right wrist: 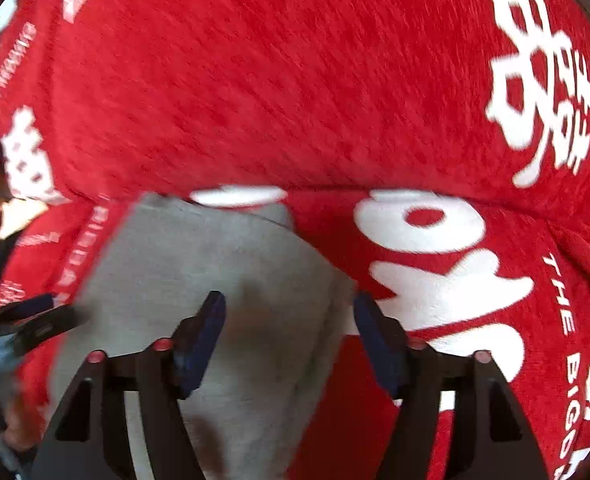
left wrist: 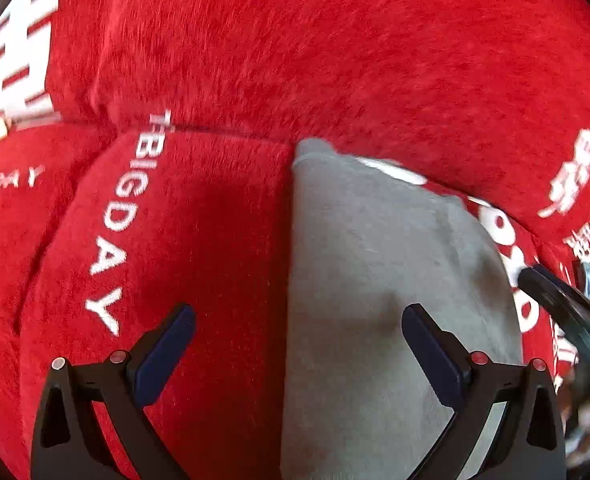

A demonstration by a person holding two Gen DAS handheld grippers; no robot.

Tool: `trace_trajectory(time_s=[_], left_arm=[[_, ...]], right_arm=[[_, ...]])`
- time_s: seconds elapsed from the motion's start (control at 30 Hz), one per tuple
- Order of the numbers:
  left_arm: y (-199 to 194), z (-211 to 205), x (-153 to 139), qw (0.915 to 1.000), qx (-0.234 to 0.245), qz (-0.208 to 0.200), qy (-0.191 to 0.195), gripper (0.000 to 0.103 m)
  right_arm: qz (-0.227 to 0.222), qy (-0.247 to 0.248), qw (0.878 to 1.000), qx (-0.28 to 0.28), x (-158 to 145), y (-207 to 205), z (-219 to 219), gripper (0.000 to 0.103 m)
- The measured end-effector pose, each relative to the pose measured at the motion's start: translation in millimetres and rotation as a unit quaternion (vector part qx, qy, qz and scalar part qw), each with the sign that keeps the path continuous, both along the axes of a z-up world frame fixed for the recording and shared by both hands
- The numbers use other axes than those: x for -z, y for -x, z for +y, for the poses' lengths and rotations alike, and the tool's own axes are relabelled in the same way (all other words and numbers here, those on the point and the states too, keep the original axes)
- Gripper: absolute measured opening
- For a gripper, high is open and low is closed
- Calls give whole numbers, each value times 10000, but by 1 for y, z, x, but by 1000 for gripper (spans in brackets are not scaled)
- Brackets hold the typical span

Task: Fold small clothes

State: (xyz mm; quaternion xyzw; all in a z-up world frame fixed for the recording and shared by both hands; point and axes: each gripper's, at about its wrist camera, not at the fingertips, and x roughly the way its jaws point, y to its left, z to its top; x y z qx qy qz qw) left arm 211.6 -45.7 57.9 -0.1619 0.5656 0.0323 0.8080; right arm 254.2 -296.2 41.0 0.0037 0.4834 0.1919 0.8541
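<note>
Your left claw [left wrist: 297, 334] is spread wide and holds nothing, straddling the straight left edge of the grey garment [left wrist: 379, 288]. Your right claw [right wrist: 289, 330] is also spread and empty, over the garment's right edge [right wrist: 223, 264]. The grey piece lies flat on the red plush blanket [left wrist: 295, 52] with white lettering. Lower each claw until one finger can slip under its edge, and pinch only grey cloth, not the pile beneath. Farther off, the garment's narrow end reaches the blanket's crease; judging by that, fold toward it evenly.
</note>
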Motion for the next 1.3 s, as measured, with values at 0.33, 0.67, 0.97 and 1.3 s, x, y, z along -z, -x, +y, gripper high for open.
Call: trace_trajectory(time_s=[0.33,0.67,0.97,1.3], left_arm=[[2,-19,12,9985,254,38,-483,103],[40,-26,-8,9959,586,-194,-660,103],[53,-5,-30,9925,796,-428,-822,103],[27,-9,-5,9970,716,-118,-276,103]], right_arm=[[-249,1101,9896,-896,24,55,50,76],[236,633,9962,-556,21,101,0,81],[399,-362,9966,627,0,100,-85,84],[1372,-1689,9748,500,40,58,-57,85]])
